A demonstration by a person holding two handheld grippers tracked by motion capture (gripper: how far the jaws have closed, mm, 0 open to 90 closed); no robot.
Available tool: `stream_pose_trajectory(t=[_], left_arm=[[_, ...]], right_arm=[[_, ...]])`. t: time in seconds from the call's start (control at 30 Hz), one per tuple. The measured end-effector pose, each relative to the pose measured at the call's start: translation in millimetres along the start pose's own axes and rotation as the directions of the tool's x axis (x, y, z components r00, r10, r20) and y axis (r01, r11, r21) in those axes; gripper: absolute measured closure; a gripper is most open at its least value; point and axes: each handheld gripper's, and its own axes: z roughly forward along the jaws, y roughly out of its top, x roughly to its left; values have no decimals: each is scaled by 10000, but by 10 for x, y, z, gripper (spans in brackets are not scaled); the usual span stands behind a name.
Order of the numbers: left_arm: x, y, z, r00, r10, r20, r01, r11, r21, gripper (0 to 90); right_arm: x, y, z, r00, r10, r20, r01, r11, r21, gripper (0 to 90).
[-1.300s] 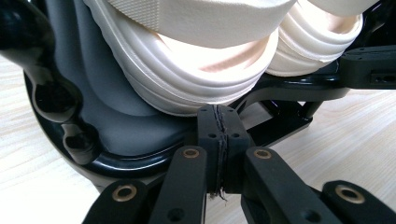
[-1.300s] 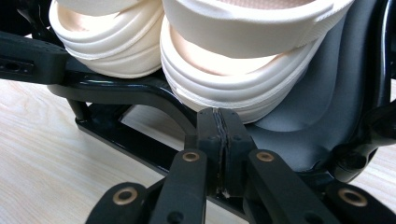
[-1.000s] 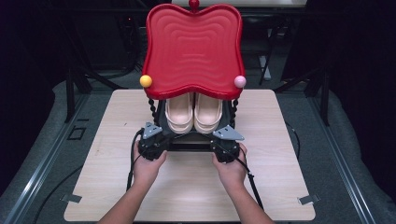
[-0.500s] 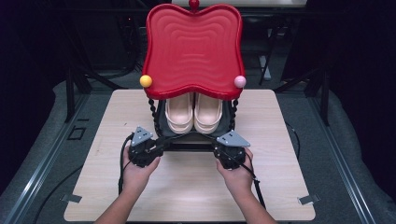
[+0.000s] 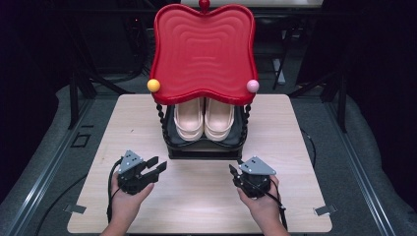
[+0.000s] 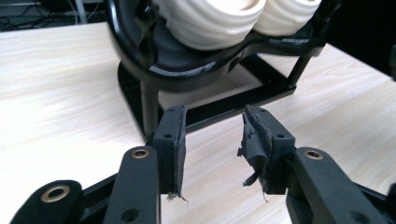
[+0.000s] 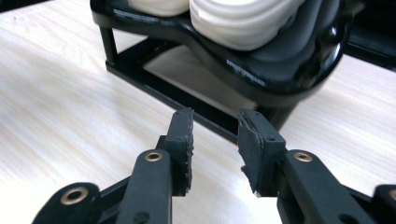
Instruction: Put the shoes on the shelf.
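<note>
A small two-level rack stands mid-table, with a red wavy tray (image 5: 204, 49) on top. Its black lower shelf (image 5: 169, 140) holds a pair of cream shoes (image 5: 204, 120). My left gripper (image 5: 158, 165) rests near the rack's front left corner and my right gripper (image 5: 235, 171) near its front right corner, both clear of it. In the left gripper view the jaws (image 6: 212, 135) stand apart with nothing between them, facing the shelf (image 6: 187, 70) and the shoes (image 6: 210, 18). The right gripper (image 7: 215, 135) is the same, facing the shelf (image 7: 261, 70). Both pairs of jaws have just been opening.
The rack sits on a light wooden table (image 5: 196, 201) with dark floor around it. A yellow ball (image 5: 153, 85) and a pink ball (image 5: 253, 86) cap the tray's front corners. The rack's black base frame (image 5: 204, 155) lies just beyond the grippers.
Both grippers have drawn back from the rack's front posts toward the near edge of the table, and their jaws have opened. The rack and the shoes have not moved.
</note>
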Motion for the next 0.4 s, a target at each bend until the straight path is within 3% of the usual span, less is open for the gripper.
stream_pose_trajectory(t=[0.1, 0.23, 0.27, 0.3, 0.4], left_arm=[[18, -84, -42, 9999, -24, 113, 24, 10000, -2, 559], [33, -185, -57, 9997, 128, 211, -128, 9999, 15, 529], [43, -217, -55, 9995, 99, 291, -98, 9999, -24, 514], [51, -245, -58, 9994, 38, 342, -37, 10000, -28, 491], [66, -324, -48, 9991, 37, 425, -35, 10000, -28, 480]], right_arm=[[-24, -68, -50, 10000, 55, 0, -55, 9999, 105, 628], [-23, -168, -40, 9998, 196, 43, -195, 9996, -223, 586], [-26, -182, -54, 9999, 159, -28, -159, 9999, 49, 573], [-18, -227, -31, 9999, 139, 64, -138, 9998, -154, 566], [-7, -309, -33, 9999, 107, -46, -108, 9999, -67, 546]])
